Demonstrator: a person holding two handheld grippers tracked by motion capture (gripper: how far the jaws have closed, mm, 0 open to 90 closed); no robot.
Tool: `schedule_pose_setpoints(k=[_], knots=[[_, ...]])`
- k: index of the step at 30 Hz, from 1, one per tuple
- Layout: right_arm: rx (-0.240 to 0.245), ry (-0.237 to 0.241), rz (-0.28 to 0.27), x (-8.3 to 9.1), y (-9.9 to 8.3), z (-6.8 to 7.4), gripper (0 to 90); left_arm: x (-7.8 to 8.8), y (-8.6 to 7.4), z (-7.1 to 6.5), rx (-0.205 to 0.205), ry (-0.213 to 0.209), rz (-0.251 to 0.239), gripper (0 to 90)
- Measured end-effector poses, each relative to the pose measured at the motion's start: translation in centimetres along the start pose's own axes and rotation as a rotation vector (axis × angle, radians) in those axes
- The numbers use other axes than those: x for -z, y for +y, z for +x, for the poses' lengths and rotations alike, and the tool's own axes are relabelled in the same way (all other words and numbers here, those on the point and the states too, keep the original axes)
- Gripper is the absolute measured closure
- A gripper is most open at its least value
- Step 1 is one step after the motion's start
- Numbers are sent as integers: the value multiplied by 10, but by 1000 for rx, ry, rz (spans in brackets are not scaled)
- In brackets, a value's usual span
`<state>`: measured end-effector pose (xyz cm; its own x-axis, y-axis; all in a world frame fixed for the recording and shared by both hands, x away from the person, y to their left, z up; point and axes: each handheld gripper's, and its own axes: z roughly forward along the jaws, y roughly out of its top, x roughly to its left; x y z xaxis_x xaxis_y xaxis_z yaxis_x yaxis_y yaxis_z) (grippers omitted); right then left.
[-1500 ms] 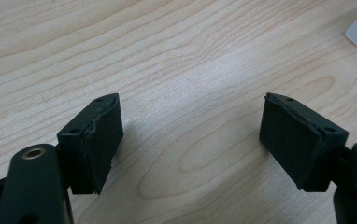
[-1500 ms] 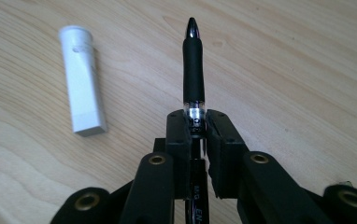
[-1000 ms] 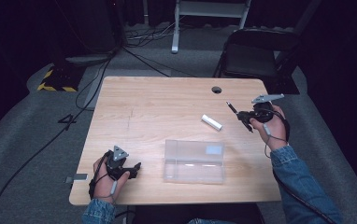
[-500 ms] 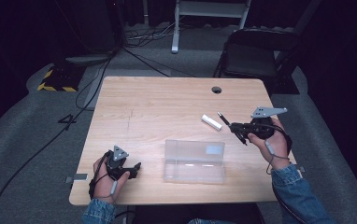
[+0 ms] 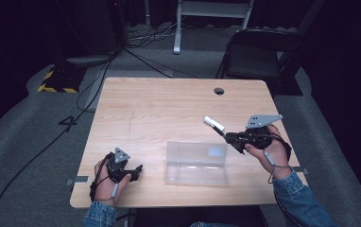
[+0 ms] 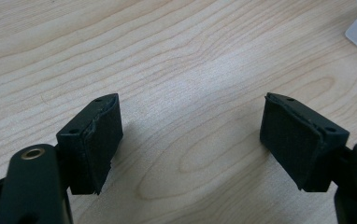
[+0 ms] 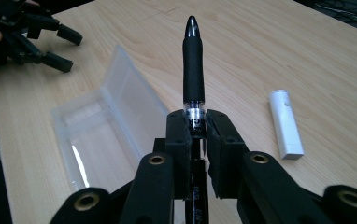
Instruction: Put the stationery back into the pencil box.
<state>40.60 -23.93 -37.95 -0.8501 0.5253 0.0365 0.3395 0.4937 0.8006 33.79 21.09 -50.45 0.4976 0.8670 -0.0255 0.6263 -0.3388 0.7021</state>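
We see a wooden table [image 5: 169,109] from above, where our right gripper [image 5: 229,137] has its jaws clamped on a black pen [image 7: 193,70], lifted off the surface just beside the right end of an open clear plastic case [image 5: 196,163]. Our left gripper [image 5: 138,168] rests near the front left edge with its jaws apart and nothing between them, and a small white stick [image 5: 214,123] lies on the wood just beyond the pen. We judge the pen picked up but not yet laid in the case, and the white stick not yet dealt with.

"4" on grey floor [image 5: 68,124] left of table [image 5: 169,104]
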Motion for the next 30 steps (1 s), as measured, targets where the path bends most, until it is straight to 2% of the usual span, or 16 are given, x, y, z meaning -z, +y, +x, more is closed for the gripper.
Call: schedule_pose_setpoints(k=[6, 15, 23, 26, 30], knots=[[47, 48, 29, -9, -2, 13, 796, 0, 0, 0, -3, 2, 0, 216], [130, 131, 114, -40, -14, 29, 796, -1, 1, 0, -1, 3, 2, 215], [177, 172, 161, -58, -20, 38, 796, -1, 1, 0, 0, 1, -1, 215], [222, 194, 182, -69, -24, 41, 795, -1, 1, 0, 0, 1, -1, 215], [242, 201, 210, -79, -28, 45, 795, -1, 1, 0, 1, 1, -1, 215]])
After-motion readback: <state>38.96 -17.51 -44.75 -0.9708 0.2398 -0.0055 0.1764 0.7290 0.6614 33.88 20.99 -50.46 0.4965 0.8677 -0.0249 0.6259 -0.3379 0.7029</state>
